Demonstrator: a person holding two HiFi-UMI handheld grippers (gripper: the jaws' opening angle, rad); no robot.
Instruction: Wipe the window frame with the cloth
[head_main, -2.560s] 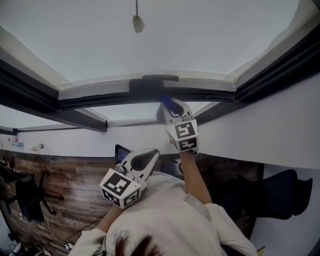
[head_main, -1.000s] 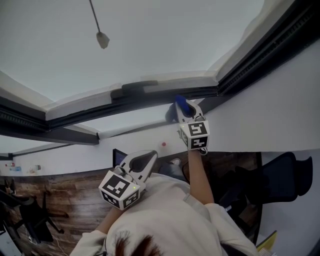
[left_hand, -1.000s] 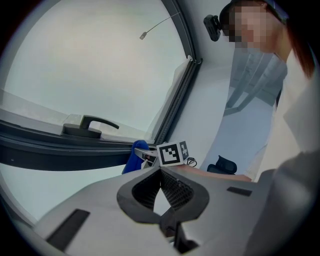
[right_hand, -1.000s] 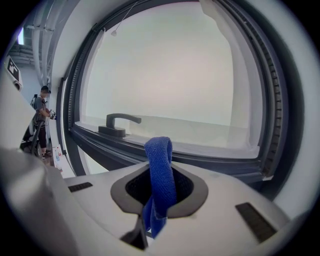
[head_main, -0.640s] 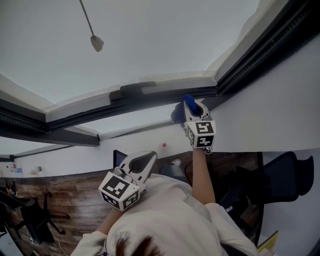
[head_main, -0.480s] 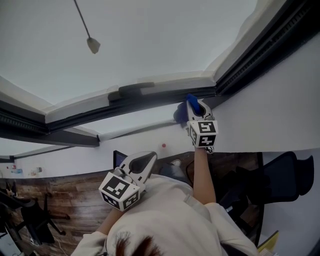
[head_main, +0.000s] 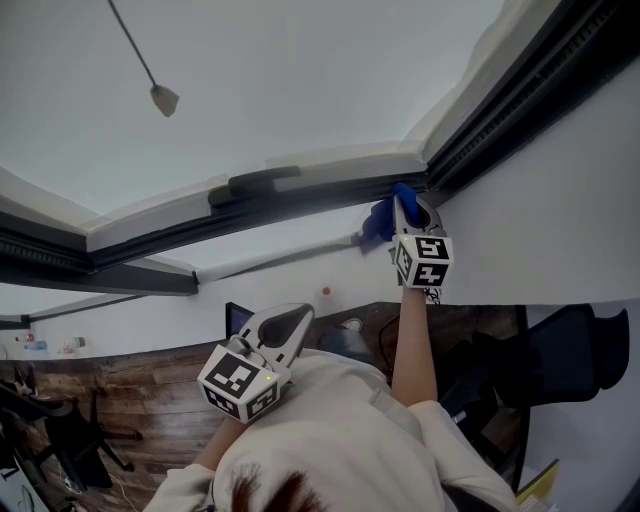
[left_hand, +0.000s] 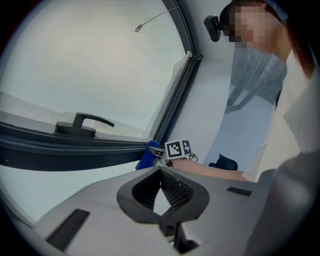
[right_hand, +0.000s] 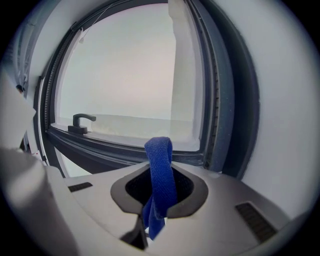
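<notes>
Right gripper (right_hand: 159, 192): it was closed on the blue cloth (right_hand: 160, 165), and a fold stood out past the jaws.
Cloth place: against the dark window frame (head_main: 300, 197), just beside its right corner.
Left gripper (left_hand: 161, 172): the jaws were together with nothing between them, and it was held low, well apart from the frame.
Progress: probably midway. The lower rail was reached up to the corner, and the upright side seemed left to wipe.
</notes>
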